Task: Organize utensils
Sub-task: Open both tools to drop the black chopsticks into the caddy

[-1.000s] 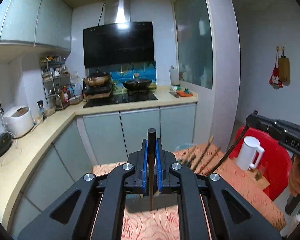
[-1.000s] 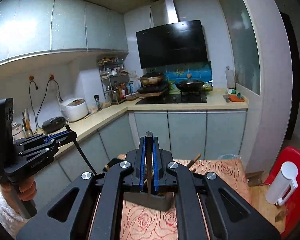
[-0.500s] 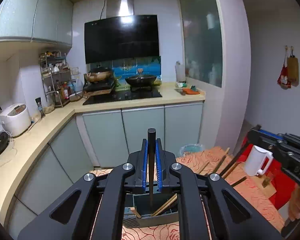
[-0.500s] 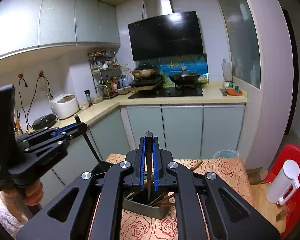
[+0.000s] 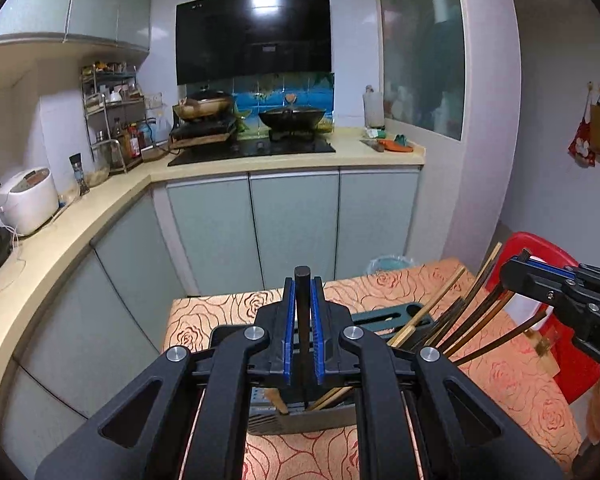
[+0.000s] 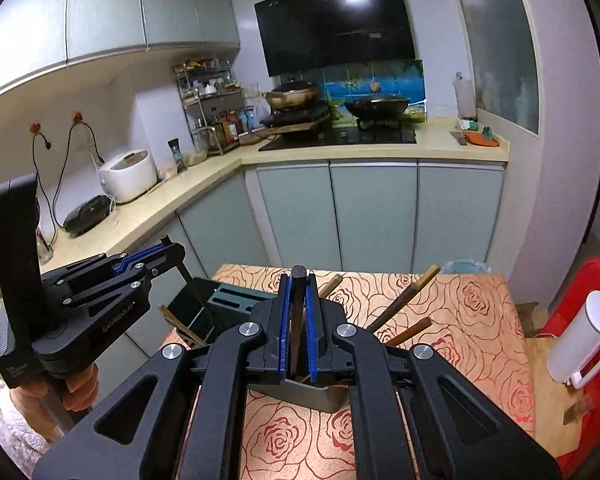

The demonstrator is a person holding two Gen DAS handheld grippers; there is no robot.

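**Over the utensil holder, two grippers each clamping a chopstick**

Above a small tabletop (image 5: 500, 364) draped in a rose-patterned orange cloth, the left hand-held gripper (image 5: 302, 332) is pinching a dark chopstick (image 5: 302, 280) upright between its blue pads (image 5: 287, 336), the stick's blunt end standing above the fingertips and its lower end pointing down toward a dark grey utensil holder (image 5: 300, 420) directly beneath. Several wooden and dark chopsticks (image 5: 460, 320) are leaning out of the holder to the right, fanning toward the right hand-held gripper (image 5: 520, 272), which is reaching in from that side.

Seen from the right wrist camera, the right hand-held gripper (image 6: 296, 332) is likewise closing its blue pads (image 6: 312, 332) on a second dark chopstick (image 6: 299, 276), held upright over the near compartment of the utensil holder (image 6: 304, 398), whose front wall is showing just below the fingers. Brown chopsticks (image 6: 404, 300) are slanting up out of the holder to the right of the fingers. The left hand-held gripper (image 6: 172, 254) is hovering at the left with its dark chopstick (image 6: 192, 288) angling down into the holder's far, open compartment.

A white lidded jug (image 6: 584, 340) is standing on a wooden board beside a red chair (image 6: 596, 280) at the right edge. Kitchen cabinets, a stove with pans and a rice cooker are filling the background.
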